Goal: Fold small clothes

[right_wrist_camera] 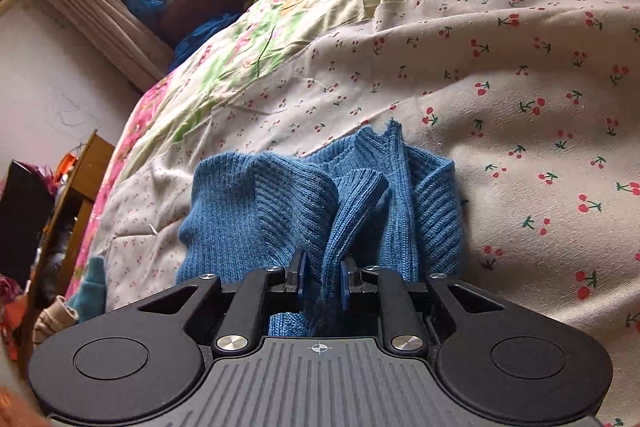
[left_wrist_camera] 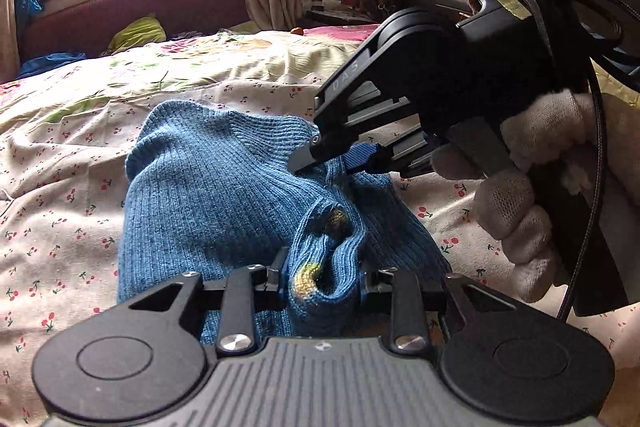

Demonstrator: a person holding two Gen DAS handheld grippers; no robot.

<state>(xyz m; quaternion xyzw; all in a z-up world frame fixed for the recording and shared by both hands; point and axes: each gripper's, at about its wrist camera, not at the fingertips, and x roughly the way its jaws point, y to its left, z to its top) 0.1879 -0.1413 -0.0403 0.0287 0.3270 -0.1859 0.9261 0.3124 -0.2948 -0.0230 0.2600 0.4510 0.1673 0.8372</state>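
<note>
A small blue ribbed knit sweater (left_wrist_camera: 208, 187) with a yellow pattern lies bunched on the cherry-print bedsheet (left_wrist_camera: 60, 163). My left gripper (left_wrist_camera: 324, 275) is shut on a thick bunch of its fabric, which fills the space between the fingers. My right gripper (left_wrist_camera: 328, 167), held by a hand in a white glove (left_wrist_camera: 532, 187), meets the sweater's upper right edge. In the right wrist view the right gripper (right_wrist_camera: 322, 279) stands a little open, with a hanging fold of the sweater (right_wrist_camera: 280, 195) between its blue pads (right_wrist_camera: 345, 283); the pads do not press on it.
The bed carries a floral quilt (left_wrist_camera: 208, 59) behind the sheet. A green garment (left_wrist_camera: 138, 33) and blue clothes (left_wrist_camera: 52, 61) lie by the dark red headboard (left_wrist_camera: 132, 7) under the window. A cluttered nightstand (left_wrist_camera: 352, 3) stands at the back right. A wooden cabinet (right_wrist_camera: 76, 195) stands beside the bed.
</note>
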